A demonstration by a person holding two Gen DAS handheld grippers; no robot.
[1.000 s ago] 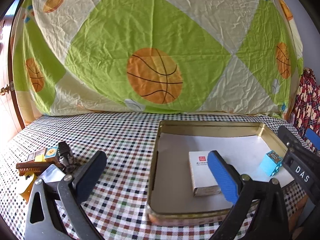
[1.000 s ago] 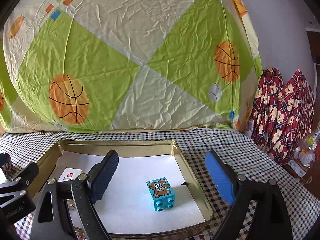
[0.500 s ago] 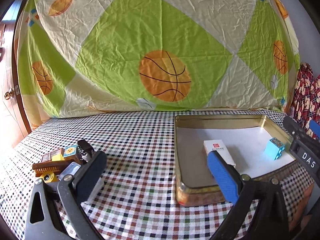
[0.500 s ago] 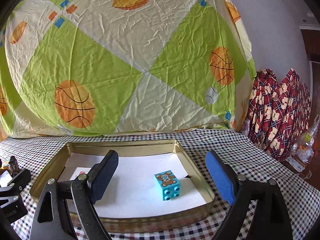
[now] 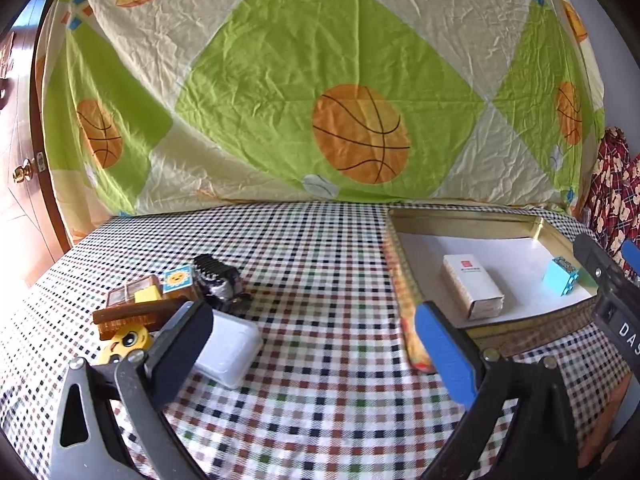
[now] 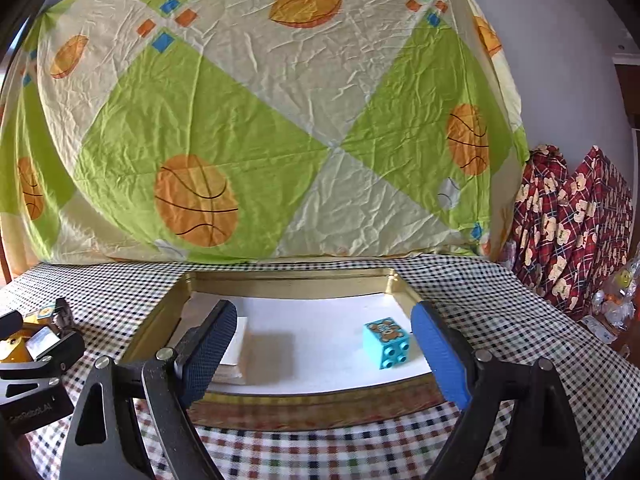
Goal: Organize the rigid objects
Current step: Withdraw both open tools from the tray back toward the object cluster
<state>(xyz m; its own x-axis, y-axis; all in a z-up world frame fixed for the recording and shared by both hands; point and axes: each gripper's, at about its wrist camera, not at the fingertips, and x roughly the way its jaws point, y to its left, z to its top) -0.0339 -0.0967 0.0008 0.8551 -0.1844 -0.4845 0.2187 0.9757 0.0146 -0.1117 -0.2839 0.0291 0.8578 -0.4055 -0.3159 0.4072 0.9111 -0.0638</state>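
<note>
I see the tray (image 6: pixel 288 286) on the checked cloth (image 5: pixel 320 264), holding a white box (image 5: pixel 472 286) at its left and a blue block (image 6: pixel 386 342) at its right, well apart. A toy pile (image 5: pixel 168 296) and a white case (image 5: pixel 228 346) lie left of the tray. My left gripper (image 5: pixel 316 346) is wide open and empty over the cloth. My right gripper (image 6: pixel 324 354) is wide open too, empty, before the tray.

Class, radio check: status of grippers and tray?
Left gripper, right gripper open, empty. Tray holds white box, blue block. Toy pile waiting; path clear.
</note>
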